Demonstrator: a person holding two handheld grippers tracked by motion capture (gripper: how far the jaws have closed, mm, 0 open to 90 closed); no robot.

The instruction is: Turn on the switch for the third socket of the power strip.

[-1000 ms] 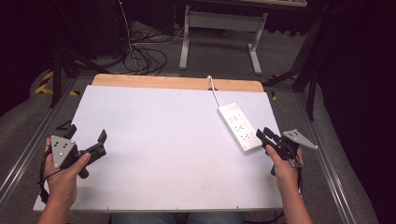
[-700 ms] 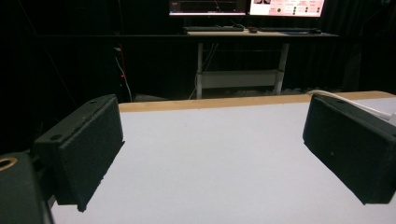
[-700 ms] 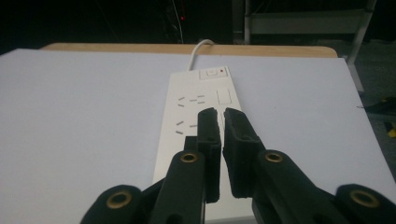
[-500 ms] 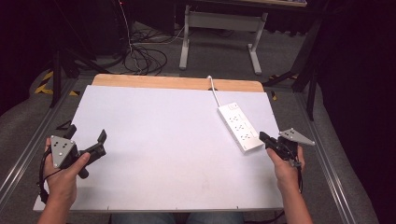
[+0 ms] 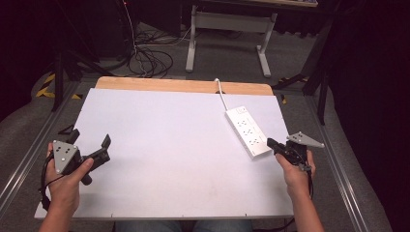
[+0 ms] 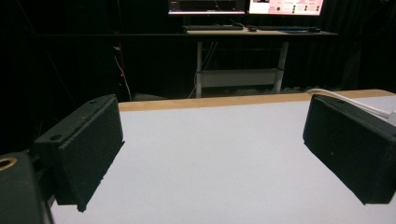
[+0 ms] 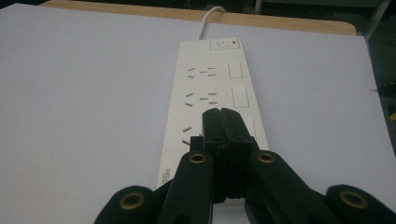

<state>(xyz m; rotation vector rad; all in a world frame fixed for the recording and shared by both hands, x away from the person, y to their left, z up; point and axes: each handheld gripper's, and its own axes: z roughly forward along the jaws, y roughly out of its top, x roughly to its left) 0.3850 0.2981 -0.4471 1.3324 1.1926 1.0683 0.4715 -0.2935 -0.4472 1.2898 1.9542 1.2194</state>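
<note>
White, matte tabletop point(image 5: 174, 145), bare over most of its spread, edged along the far side by a pale wooden strip point(image 5: 183, 85). White power strip point(image 5: 248, 131) flat toward the right side, angled, three rows of sockets and a switch with a red mark at its far end; white cord point(image 5: 221, 92) off over the far edge. Left gripper point(image 5: 89, 145) in the left hand point(image 5: 65, 179) near the left edge, jaws spread wide, nothing between them. Right gripper point(image 5: 271, 144) in the right hand point(image 5: 296, 169) at the right edge, jaws pressed together, empty, tips just over the near end of the power strip in the right gripper view; touching or not, cannot tell. Grey carpet around, metal rails down both sides. Dark room beyond: tangle of black cables point(image 5: 147, 58) on the floor, white-legged desk point(image 5: 227, 24) behind, lit monitors point(image 6: 245, 5) and keyboard point(image 6: 212, 28) on top of it.
</note>
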